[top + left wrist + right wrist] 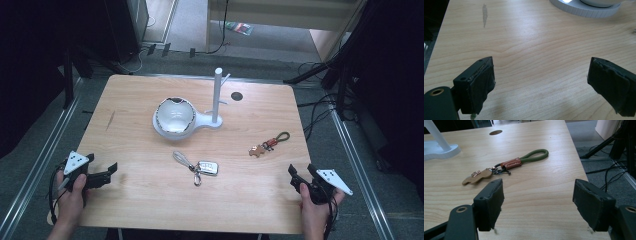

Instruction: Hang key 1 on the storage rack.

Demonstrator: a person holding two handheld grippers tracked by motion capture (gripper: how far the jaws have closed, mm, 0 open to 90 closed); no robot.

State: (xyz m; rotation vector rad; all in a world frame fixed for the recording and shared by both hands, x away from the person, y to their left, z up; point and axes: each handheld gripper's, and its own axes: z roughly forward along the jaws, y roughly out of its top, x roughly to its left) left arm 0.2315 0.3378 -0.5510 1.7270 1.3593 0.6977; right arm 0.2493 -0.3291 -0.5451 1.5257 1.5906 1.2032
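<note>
Green-loop keychain (506, 167) lies flat on the table (150, 200), right of the white stand (200, 117) and well apart from it; green cord loop pointing away from the stand, brown leather tab in the middle, tan tag and small metal bits at the end nearer the person. Nothing touches it.

Right gripper (537, 203): jaws wide, nothing between them, hovering near the table's front right corner, aimed toward the keychain's tag end.

Car-key fob (206, 167) with a pale strap sits in front of the stand, between the two grippers, also untouched.

Left gripper (540, 82): jaws wide, empty, over bare wood well to the front left of the stand; the stand's round bowl base (586, 8) shows far ahead of it.

Stand has an upright post (217, 95) with short pegs.

Risks, as I judge them:
- Keychain is flat and floppy; pads closing on the thin tag could skid on the wood and push it away.
- Gripping the tag leaves the loop dangling, awkward for any peg.
- A stray sweep near the post could tip the light stand.
</note>
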